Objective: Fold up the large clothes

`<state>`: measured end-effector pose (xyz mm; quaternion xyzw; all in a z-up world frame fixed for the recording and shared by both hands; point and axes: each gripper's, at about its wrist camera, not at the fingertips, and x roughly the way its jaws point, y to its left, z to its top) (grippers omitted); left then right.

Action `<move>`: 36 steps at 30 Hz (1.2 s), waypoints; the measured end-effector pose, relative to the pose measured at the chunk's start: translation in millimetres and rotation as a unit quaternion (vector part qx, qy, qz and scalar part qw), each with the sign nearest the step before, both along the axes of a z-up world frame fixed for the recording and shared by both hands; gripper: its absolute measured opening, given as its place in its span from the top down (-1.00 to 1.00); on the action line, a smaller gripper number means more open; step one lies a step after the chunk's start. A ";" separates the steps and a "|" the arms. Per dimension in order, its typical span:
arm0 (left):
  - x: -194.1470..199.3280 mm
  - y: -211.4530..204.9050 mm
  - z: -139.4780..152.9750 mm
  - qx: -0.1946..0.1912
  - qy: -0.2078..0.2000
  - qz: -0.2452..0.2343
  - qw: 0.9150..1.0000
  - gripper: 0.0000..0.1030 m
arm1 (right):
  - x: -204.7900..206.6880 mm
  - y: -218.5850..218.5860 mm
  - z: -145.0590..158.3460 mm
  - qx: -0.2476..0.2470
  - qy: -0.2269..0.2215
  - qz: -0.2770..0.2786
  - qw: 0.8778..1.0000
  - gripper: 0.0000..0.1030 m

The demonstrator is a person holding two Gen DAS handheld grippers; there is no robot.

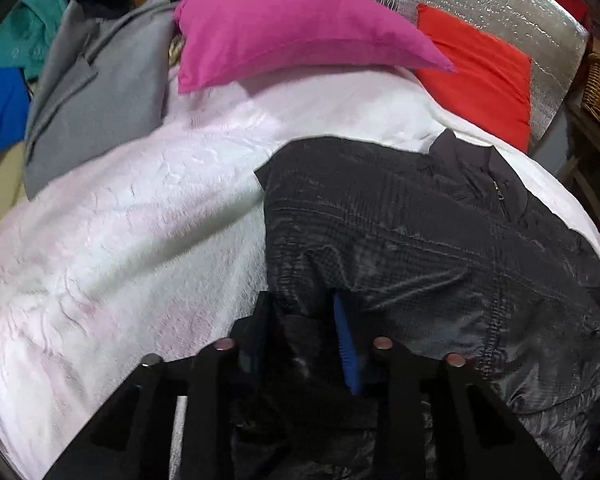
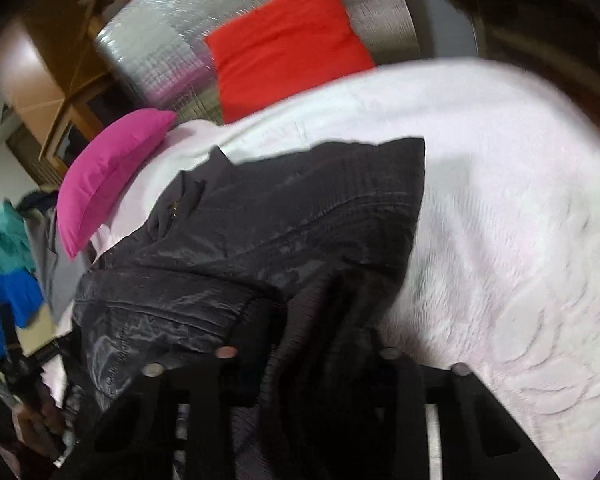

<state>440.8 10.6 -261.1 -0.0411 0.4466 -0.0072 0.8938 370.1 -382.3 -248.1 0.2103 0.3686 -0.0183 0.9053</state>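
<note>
both grippers, left (image 1: pixel 300 344) and right (image 2: pixel 304 356), clamped on black jacket (image 1: pixel 420 232)

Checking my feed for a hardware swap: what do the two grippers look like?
Both alike: black angular frames with slotted cut-outs and round pinkish-grey studs on top. The left gripper shows a blue ribbed pad on one finger. The right gripper shows only black. No cables, markings or sleeves visible.

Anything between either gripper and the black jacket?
Nothing visible. Black jacket fabric already sits between the fingers of both the left gripper and the right gripper. Pink pillow and red pillow lie farther back on the bed.
</note>
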 end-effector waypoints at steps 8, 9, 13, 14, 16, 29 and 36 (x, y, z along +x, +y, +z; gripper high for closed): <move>-0.9 -6.1 -6.2 0.054 0.018 -0.005 0.998 0.22 | 0.5 3.3 -16.1 -0.029 0.017 -0.019 0.999 0.28; -3.3 -8.0 -4.3 0.066 0.015 -0.003 0.998 0.17 | -2.6 2.5 -12.5 -0.022 0.015 -0.024 0.999 0.26; -21.5 -1.7 16.2 0.054 -0.010 -0.001 0.998 0.04 | -27.4 1.4 10.7 0.017 -0.005 -0.032 0.999 -0.31; -27.2 0.6 22.2 0.054 -0.019 0.005 0.998 -0.04 | -34.9 3.1 17.1 0.010 -0.012 -0.035 0.999 -0.31; -41.4 5.3 33.1 0.057 -0.039 0.012 0.998 -0.14 | -49.0 3.8 26.9 0.001 -0.024 -0.035 0.999 -0.31; -140.8 29.2 44.7 0.126 -0.076 0.010 0.989 -0.22 | -177.1 -29.6 41.9 0.045 -0.073 -0.079 0.993 -0.31; -205.2 35.5 27.9 0.109 -0.068 0.010 0.992 -0.28 | -222.6 -33.2 35.9 0.081 -0.087 -0.087 0.989 -0.31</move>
